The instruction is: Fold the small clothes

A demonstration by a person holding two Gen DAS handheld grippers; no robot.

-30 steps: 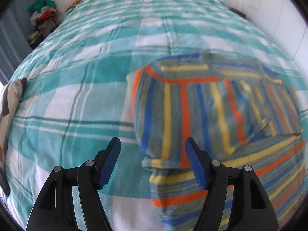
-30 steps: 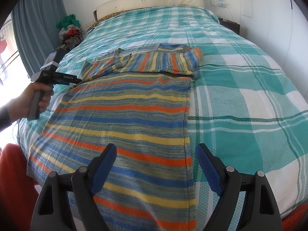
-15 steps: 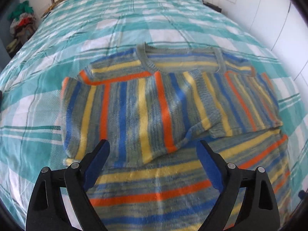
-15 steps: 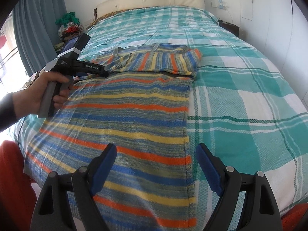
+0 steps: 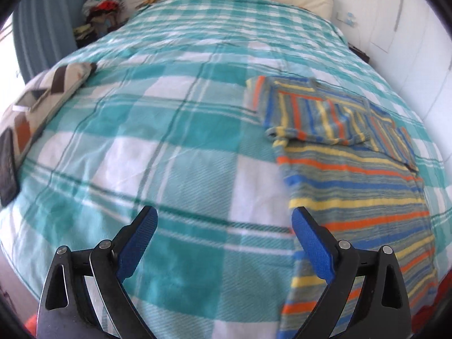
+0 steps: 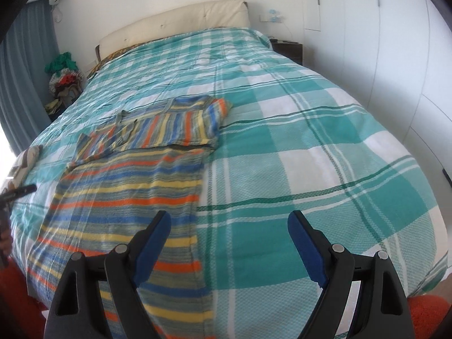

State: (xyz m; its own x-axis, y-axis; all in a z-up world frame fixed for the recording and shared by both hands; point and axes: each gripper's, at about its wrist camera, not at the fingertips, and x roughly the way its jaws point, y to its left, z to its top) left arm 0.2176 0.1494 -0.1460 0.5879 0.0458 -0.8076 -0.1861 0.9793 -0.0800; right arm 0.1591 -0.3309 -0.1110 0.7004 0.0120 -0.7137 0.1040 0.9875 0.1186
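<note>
A striped knit sweater (image 5: 356,186) in blue, orange, yellow and grey lies flat on the teal checked bedspread (image 5: 175,147), with both sleeves folded across its chest. In the right wrist view the sweater (image 6: 127,195) lies left of centre. My left gripper (image 5: 224,243) is open and empty, above the bedspread at the sweater's left hem edge. My right gripper (image 6: 228,243) is open and empty, above the sweater's lower right edge. The left gripper's tip (image 6: 19,190) shows at the far left of the right wrist view.
A patterned cushion (image 5: 48,96) and a dark phone (image 5: 7,166) lie at the bed's left edge. A pile of clothes (image 6: 63,76) stands beside the headboard (image 6: 175,22). A nightstand (image 6: 286,49) and white wall are on the right.
My left gripper has pulled back from the folded sleeves toward the near left edge of the sweater. My right gripper has shifted right, off the sweater's body toward its right edge.
</note>
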